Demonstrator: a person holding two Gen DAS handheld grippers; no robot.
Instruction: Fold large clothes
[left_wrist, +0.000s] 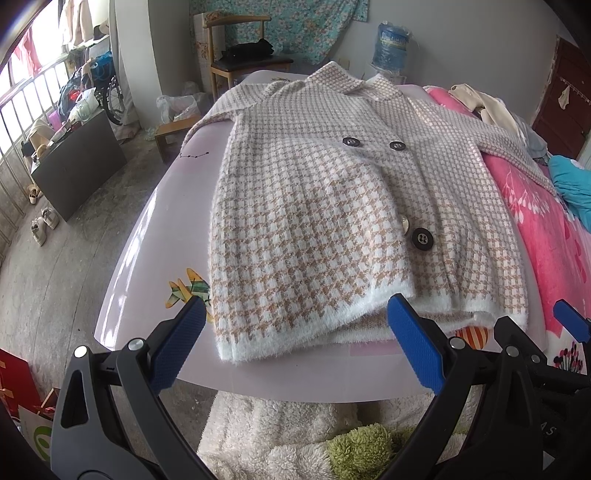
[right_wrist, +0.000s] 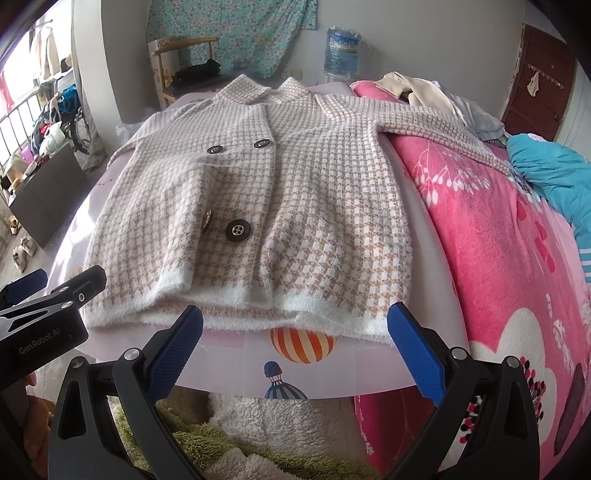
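A fuzzy tan-and-white houndstooth coat (left_wrist: 314, 192) (right_wrist: 258, 192) lies front up on a pale pink table (left_wrist: 147, 236) (right_wrist: 229, 365), collar at the far end, white hem towards me. It has dark round buttons (left_wrist: 424, 239) (right_wrist: 236, 230). Its right sleeve trails onto the pink blanket (right_wrist: 480, 221). My left gripper (left_wrist: 295, 317) stands open just short of the hem's left part, nothing between its blue pads. My right gripper (right_wrist: 295, 325) is open too, just before the hem's right part. Each gripper shows at the edge of the other's view.
A pink flowered blanket (left_wrist: 546, 236) covers the bed on the right, with a teal cloth (right_wrist: 550, 177) and pale clothes (right_wrist: 424, 92) on it. A wooden chair (left_wrist: 243, 62) and a water bottle (left_wrist: 391, 44) stand behind. White and green fleece (left_wrist: 295, 443) lies below the table's front edge.
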